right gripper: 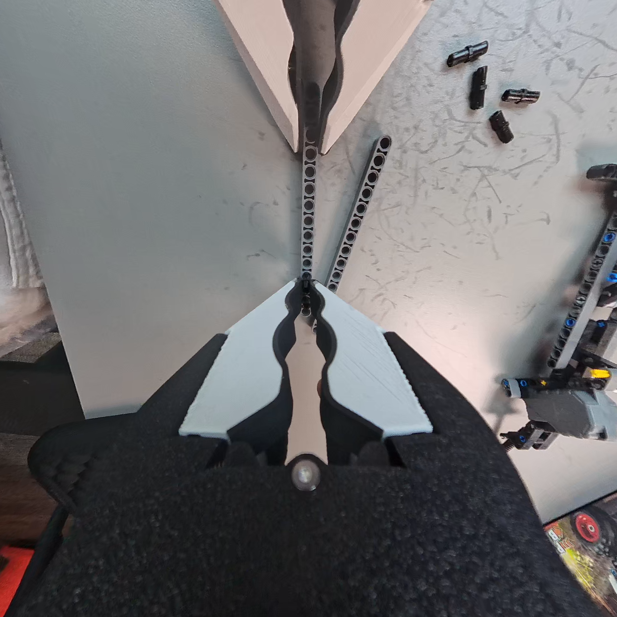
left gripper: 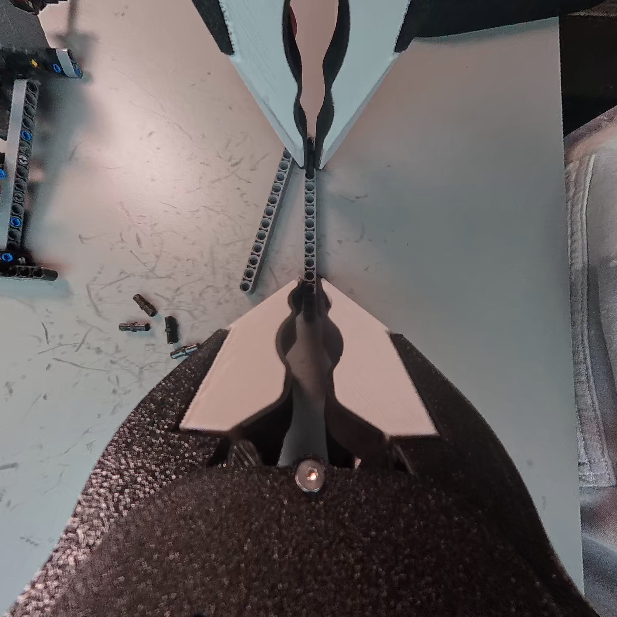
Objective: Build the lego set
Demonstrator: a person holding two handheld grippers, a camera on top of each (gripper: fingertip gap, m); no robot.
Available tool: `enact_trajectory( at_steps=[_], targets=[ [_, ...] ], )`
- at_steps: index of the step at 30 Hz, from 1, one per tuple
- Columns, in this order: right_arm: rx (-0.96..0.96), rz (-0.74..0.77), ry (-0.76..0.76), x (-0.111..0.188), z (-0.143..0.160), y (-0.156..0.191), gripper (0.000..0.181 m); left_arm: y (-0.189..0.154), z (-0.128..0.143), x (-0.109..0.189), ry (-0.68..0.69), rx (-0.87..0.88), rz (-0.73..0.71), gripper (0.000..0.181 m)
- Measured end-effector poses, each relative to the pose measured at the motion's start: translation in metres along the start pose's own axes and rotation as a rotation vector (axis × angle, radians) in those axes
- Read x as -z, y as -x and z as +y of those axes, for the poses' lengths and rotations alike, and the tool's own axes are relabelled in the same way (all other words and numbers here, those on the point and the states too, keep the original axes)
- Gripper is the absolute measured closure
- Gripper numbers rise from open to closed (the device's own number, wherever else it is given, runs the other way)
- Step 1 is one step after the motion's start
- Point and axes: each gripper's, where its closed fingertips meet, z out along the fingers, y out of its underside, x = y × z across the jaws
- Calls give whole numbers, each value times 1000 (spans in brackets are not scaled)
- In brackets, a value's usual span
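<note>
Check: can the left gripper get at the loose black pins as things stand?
Probably not yet: the left gripper is shut on one end of the grey beam. The black pins lie unobstructed on the table nearby.

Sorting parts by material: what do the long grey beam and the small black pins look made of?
Grey beam: apparently rigid moulded plastic, matte, with a uniform row of round holes. Black pins: likely glossier plastic, with small highlights and moulded collars. Neither can be confirmed by look alone.
</note>
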Motion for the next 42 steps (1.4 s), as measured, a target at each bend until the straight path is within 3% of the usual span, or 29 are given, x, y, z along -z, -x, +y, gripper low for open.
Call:
enact_trajectory(
  at_steps=[9,16,21,29,36,39,42],
  targets=[
    [69,-36,30,-5,-2,1,178,0,0,0,-1,-4,-9,173],
    [-4,-41,27,-6,-2,1,177,0,0,0,-1,-2,-2,173],
    [-60,-2,-132,8,-6,1,166,0,0,0,-2,-7,-9,173],
    [-113,29,-196,6,-7,0,181,0,0,0,-3,-5,-8,173],
    [-99,11,-145,2,-6,0,181,0,0,0,-2,-3,-4,173],
    [-124,45,-226,5,-6,-4,181,0,0,0,-2,1,0,173],
    [-259,77,-482,40,-14,-19,175,0,1,0,-4,-4,-1,173]
  ],
)
